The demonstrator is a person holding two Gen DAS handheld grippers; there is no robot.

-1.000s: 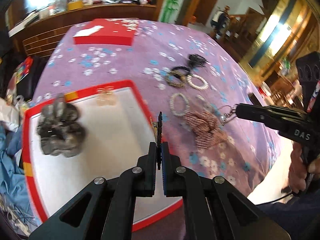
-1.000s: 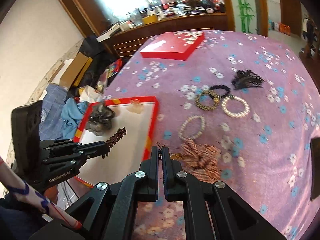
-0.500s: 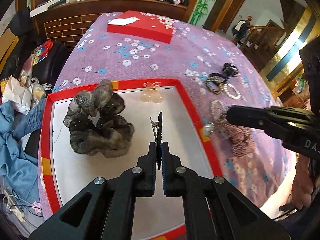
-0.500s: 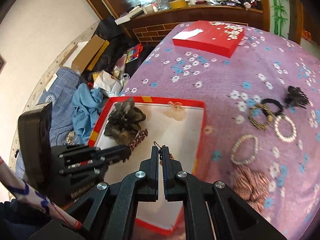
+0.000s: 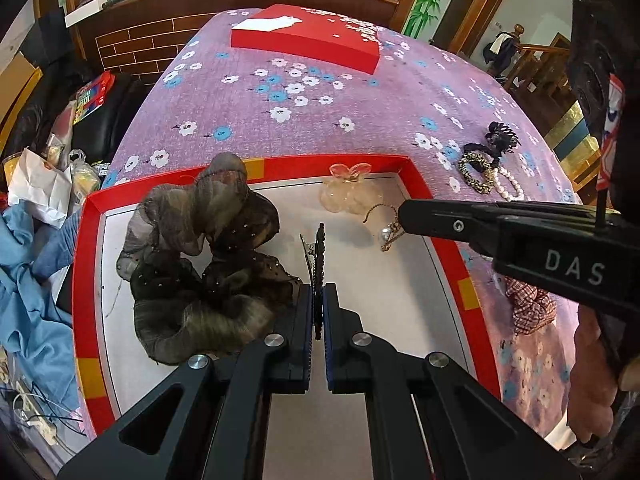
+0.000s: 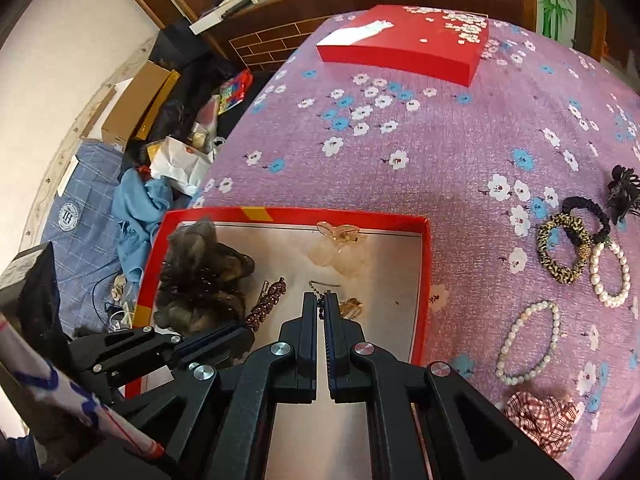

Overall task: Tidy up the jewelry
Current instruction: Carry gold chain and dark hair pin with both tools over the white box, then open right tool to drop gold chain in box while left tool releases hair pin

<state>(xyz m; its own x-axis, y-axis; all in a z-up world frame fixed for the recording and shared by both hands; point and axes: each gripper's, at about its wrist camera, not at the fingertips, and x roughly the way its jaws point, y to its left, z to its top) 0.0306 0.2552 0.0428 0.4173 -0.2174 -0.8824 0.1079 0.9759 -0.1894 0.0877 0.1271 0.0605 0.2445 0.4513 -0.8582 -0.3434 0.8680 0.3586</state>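
Note:
A red-rimmed tray [image 5: 445,216] [image 6: 425,264] with a white floor lies on the purple flowered cloth. My left gripper [image 5: 318,300] is shut on a beaded hair clip [image 5: 318,256] [image 6: 267,300], held over the tray beside a dark scrunchie [image 5: 200,264] [image 6: 200,276]. My right gripper [image 6: 319,304] [image 5: 404,214] is shut on a gold chain with a pearl [image 5: 384,232] [image 6: 324,286], held low over the tray near a clear butterfly clip [image 5: 346,190] [image 6: 340,248].
On the cloth right of the tray lie a leopard bracelet [image 6: 564,250], pearl bracelets [image 6: 528,342], a black hair tie [image 6: 592,212], a black claw clip [image 6: 624,188] and a plaid scrunchie [image 6: 540,416]. A red box lid [image 6: 404,40] lies at the far end.
Both grippers moved left over the tray and lower. The right gripper carried the chain from the tray's right rim to above its floor.

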